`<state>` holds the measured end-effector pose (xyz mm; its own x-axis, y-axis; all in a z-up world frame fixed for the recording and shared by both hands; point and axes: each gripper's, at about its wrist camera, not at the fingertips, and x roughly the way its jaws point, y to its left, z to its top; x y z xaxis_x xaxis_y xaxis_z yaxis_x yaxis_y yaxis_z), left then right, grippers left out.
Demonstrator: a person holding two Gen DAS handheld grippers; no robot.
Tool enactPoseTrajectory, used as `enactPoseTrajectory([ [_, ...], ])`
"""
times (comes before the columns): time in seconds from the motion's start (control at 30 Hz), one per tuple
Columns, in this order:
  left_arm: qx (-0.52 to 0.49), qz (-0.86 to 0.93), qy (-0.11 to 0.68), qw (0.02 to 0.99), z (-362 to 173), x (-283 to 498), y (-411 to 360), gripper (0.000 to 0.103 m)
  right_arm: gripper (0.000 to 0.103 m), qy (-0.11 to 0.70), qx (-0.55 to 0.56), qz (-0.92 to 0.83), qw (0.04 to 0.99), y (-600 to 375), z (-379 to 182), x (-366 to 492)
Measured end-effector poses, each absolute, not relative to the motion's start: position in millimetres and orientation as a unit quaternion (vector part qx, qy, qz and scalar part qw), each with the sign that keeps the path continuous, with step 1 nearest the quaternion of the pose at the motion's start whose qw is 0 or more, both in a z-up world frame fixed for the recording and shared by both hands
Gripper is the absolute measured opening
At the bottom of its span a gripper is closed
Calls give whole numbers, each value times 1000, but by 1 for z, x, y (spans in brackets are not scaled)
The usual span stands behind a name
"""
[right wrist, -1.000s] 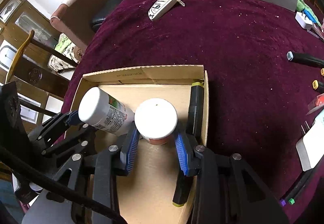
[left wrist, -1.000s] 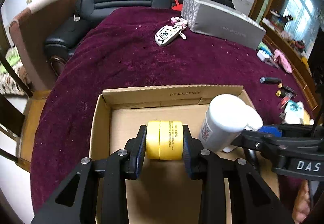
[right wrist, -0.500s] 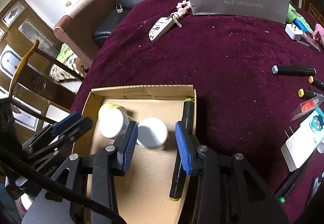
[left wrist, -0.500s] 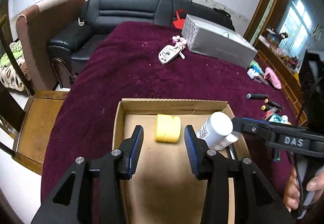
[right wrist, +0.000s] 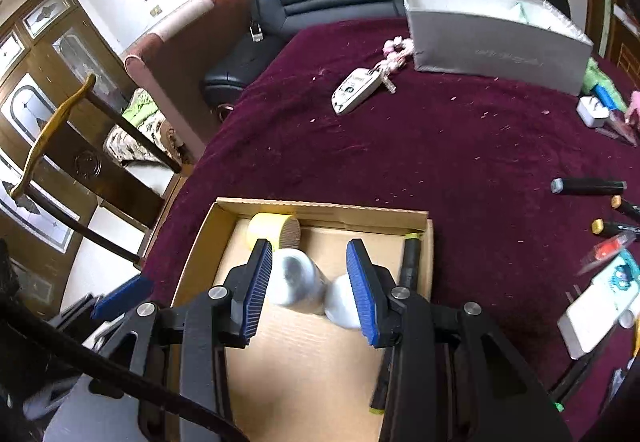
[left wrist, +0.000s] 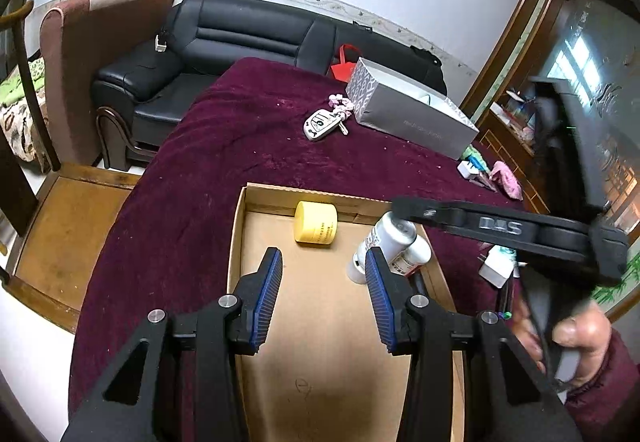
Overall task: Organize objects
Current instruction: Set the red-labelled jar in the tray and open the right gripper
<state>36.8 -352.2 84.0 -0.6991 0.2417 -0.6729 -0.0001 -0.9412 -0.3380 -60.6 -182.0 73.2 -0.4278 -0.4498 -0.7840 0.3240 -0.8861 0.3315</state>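
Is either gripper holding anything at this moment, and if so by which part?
Nothing is held. The left gripper and right gripper are open above the cardboard box; the yellow tape roll and white bottles lie free inside.

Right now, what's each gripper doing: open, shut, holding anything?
Left gripper: open, empty, above the brown cardboard box.
Right gripper: open, empty, above the two white plastic bottles.
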Motion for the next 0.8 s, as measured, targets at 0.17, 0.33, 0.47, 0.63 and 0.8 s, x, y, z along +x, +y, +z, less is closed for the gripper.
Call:
enactPoseTrajectory([
  [0.17,-370,911,-171,62,86,46,-361,38,40,-101,535,-779,311,-201,57,-61],
  [0.33,-370,910,-180,52,82,48,-370,38,40,-93,529,-772,340,-215,64,-47],
  [0.47,-380,907,-174,59,76,50,-366,38,40,-96,515,-793,311,-194,70,-44],
  [0.63,-407,895,-151,100,67,50,-336,38,40,-121,511,-805,277,-148,69,-37],
  [0.8,-419,889,-127,132,68,49,-298,38,41,-130,488,-829,241,-90,75,-19],
])
